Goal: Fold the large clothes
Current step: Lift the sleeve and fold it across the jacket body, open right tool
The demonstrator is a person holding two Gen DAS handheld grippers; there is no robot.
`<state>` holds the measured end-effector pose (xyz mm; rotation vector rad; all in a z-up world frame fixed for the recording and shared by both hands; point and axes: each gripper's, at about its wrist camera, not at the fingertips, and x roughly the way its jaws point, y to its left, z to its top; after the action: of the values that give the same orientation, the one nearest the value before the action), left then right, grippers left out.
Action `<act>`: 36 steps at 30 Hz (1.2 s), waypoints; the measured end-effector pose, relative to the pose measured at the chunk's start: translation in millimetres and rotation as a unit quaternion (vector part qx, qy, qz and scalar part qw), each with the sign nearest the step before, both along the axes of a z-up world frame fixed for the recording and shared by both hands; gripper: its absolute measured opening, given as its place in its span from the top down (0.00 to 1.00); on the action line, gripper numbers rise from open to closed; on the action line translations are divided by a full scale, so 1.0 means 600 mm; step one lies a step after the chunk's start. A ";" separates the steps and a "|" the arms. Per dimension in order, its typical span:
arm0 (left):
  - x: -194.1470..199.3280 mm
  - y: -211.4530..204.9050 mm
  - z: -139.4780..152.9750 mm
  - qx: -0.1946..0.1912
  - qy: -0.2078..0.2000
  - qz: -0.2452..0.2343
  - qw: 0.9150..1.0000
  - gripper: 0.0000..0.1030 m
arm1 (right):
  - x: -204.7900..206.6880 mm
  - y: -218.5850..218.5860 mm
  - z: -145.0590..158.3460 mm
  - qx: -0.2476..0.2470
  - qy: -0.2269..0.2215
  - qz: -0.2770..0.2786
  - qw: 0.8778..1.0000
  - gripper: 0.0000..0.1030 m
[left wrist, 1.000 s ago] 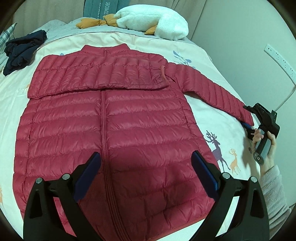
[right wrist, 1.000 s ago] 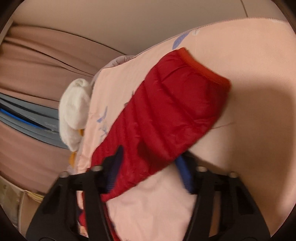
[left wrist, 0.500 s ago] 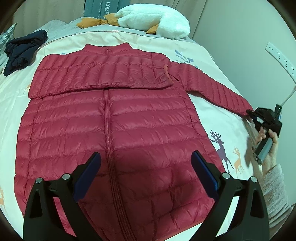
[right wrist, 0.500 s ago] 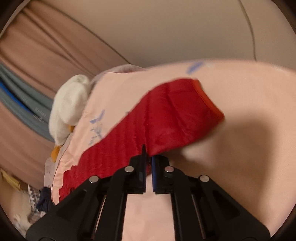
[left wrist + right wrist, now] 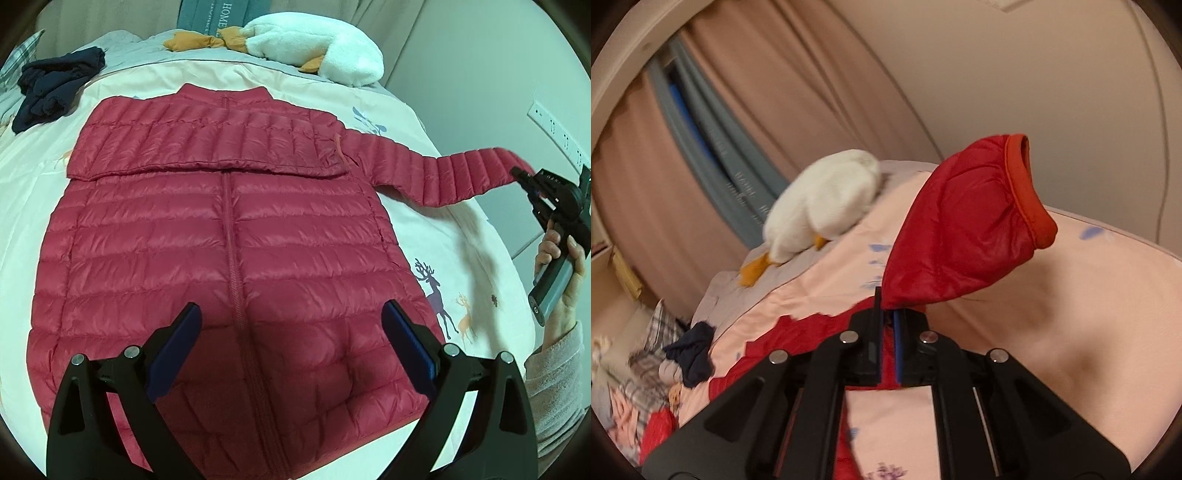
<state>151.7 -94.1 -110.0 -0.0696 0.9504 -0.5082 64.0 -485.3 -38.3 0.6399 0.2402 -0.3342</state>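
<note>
1. The bottom of the red jacket [image 5: 229,258] is cut off behind the left tool [image 5: 291,343], so its hem cannot all be seen.
2. One sleeve is folded flat across the chest. The end of it lies on the jacket, and what is under that fold is hidden.
3. In the right wrist view the picture is a bit blurry. Most of the jacket is hidden behind the tool there, and only the sleeve end [image 5: 971,225] with its orange cuff shows well.
4. The jacket lies flat in the middle of the bed [image 5: 461,240]. Its collar points to the head of the bed, near the white plush duck [image 5: 317,48]. Its long side runs from the head of the bed toward the foot, with the zipper down the middle.
5. The other sleeve [image 5: 443,177] sticks out sideways to the right edge of the bed and is lifted off the cover.
6. The right tool [image 5: 888,314] is clenched on that sleeve near the cuff. A hand [image 5: 561,266] holds its handle.
7. The left tool is spread wide above the lower part of the jacket and grasps nothing.
8. A dark blue cloth [image 5: 51,92] lies bunched up at the far left corner of the bed.
</note>
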 end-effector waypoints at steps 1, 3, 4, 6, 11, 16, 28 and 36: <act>-0.001 0.006 0.001 -0.002 0.000 0.002 1.000 0.05 | 0.000 0.010 0.007 -0.004 -0.002 0.009 1.000 0.96; -0.002 0.016 0.001 -0.006 0.001 0.007 1.000 0.05 | 0.006 0.035 0.020 -0.014 -0.005 0.024 1.000 0.96; -0.003 0.022 0.000 -0.009 0.002 0.009 1.000 0.05 | 0.010 0.047 0.026 -0.019 -0.006 0.032 0.999 0.96; -0.005 0.034 -0.001 -0.014 0.004 0.012 1.000 0.05 | 0.012 0.076 0.038 -0.032 -0.008 0.050 0.998 0.96; -0.007 0.064 -0.007 -0.023 0.009 0.024 0.999 0.05 | 0.029 0.150 0.061 -0.078 -0.004 0.087 0.993 0.96; -0.005 0.094 -0.014 -0.038 0.016 0.038 0.998 0.05 | 0.052 0.198 0.063 -0.099 0.008 0.113 0.989 0.96; 0.013 0.150 -0.021 -0.073 0.028 0.074 0.994 0.05 | 0.130 0.341 0.040 -0.151 0.052 0.195 0.968 0.96; 0.023 0.172 -0.025 -0.087 0.034 0.085 0.992 0.05 | 0.158 0.394 0.008 -0.165 0.074 0.237 0.955 0.96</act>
<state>165.4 8.8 -125.2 -0.3238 0.9564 -0.4316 159.0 -248.9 -33.2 0.2129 0.4604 0.0447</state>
